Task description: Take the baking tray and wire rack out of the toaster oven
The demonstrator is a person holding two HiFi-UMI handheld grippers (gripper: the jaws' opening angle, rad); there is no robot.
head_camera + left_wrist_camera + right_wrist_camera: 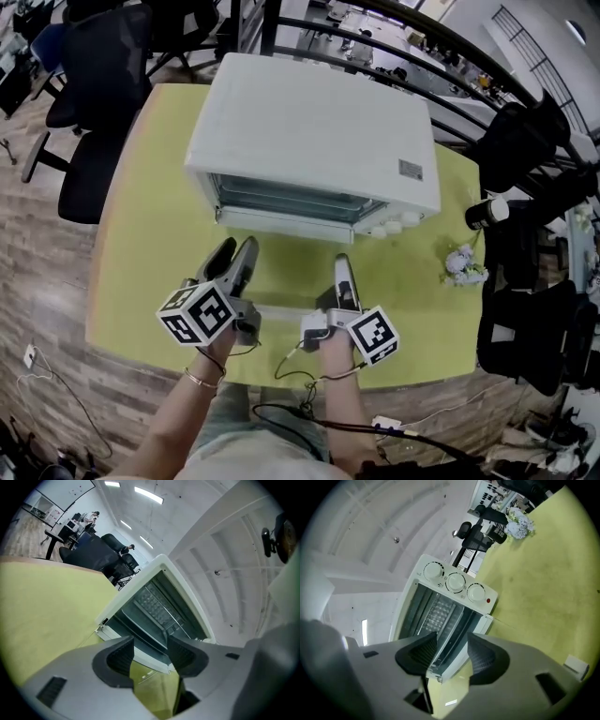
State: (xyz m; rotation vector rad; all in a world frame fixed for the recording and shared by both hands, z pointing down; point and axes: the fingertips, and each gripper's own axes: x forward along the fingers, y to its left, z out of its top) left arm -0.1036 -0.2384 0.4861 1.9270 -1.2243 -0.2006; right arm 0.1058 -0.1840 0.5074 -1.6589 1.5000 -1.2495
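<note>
A white toaster oven (309, 122) stands on the yellow-green table (150, 234) with its glass door (281, 281) folded down towards me. Inside, a wire rack (157, 605) and a dimpled tray (436, 613) sit on the shelf rails. My left gripper (236, 249) is just in front of the opening's left part, open and empty (150, 651). To its right, my right gripper (342, 267) is open too, with nothing between its pads (452, 651). It faces the cavity beside the three knobs (456, 581). Neither gripper touches the rack or the tray.
A small bunch of pale flowers (464, 265) lies on the table to the right of the oven. Black office chairs (94, 112) stand to the left of the table, and more on the right. A black railing runs behind the oven. Cables hang at the table's near edge.
</note>
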